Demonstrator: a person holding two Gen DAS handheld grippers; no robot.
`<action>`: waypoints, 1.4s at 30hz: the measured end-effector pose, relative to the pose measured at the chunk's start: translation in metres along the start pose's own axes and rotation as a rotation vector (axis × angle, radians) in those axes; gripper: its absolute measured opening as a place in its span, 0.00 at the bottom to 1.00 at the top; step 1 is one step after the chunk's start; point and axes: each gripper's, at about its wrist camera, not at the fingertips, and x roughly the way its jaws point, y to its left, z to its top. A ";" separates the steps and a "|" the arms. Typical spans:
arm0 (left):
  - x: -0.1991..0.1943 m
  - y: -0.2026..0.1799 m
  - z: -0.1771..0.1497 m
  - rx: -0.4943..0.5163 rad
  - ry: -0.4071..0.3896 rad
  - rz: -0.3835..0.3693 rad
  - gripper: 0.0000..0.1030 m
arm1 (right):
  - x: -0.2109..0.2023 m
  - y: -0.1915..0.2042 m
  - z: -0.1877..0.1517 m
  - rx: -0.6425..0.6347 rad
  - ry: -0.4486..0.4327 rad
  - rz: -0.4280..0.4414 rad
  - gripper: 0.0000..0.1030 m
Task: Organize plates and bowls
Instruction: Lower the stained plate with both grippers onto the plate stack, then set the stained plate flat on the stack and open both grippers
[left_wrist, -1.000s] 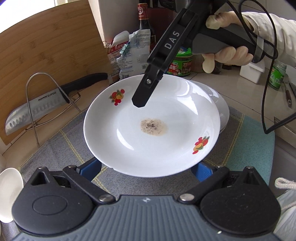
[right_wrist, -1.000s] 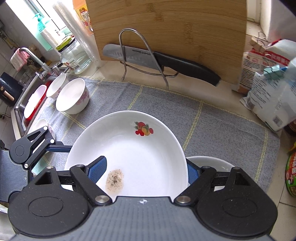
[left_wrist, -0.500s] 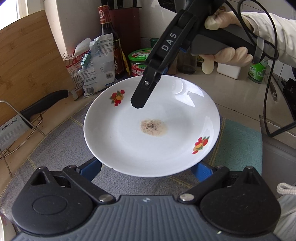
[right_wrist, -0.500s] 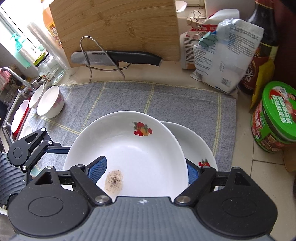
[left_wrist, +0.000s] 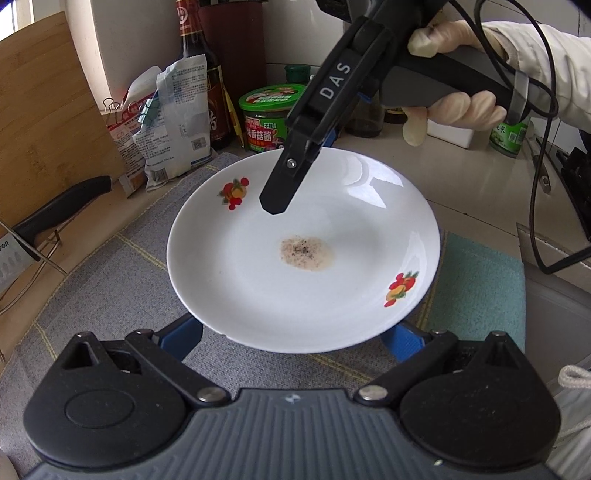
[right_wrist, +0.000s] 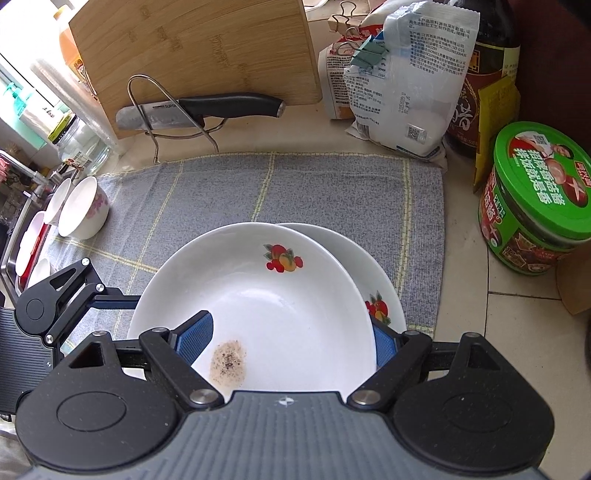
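Note:
A white plate with fruit prints and a brown smear (left_wrist: 303, 254) hangs above the grey mat; it also shows in the right wrist view (right_wrist: 258, 310). My right gripper (right_wrist: 288, 338) is shut on its rim, one finger (left_wrist: 291, 166) lying over the plate's inside. My left gripper (left_wrist: 295, 338) is open, its blue pads under the plate's near edge; whether they touch it is hidden. A second fruit-print plate (right_wrist: 369, 273) lies on the mat directly beneath. Two small white bowls (right_wrist: 83, 206) stand at the mat's left end.
A grey checked mat (right_wrist: 295, 184) covers the counter. Behind it stand a bamboo board (right_wrist: 192, 48), a knife on a wire rack (right_wrist: 207, 109), clipped bags (right_wrist: 399, 74), a sauce bottle (right_wrist: 487, 66) and a green-lidded tub (right_wrist: 535, 199). A sink with dishes (right_wrist: 26, 251) lies left.
Both grippers have carried the smeared plate to the right along the mat. It now hangs over the second plate, nearer the bags and the green tub.

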 end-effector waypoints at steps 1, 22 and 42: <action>0.000 0.000 0.000 -0.001 0.002 0.000 0.99 | 0.001 0.000 0.000 0.000 0.001 0.000 0.88; 0.007 0.005 0.003 0.000 0.002 -0.035 0.99 | 0.007 0.000 0.000 0.006 0.039 -0.070 0.88; 0.017 0.008 0.000 0.018 0.001 -0.029 0.99 | -0.003 0.003 -0.004 0.029 0.062 -0.115 0.88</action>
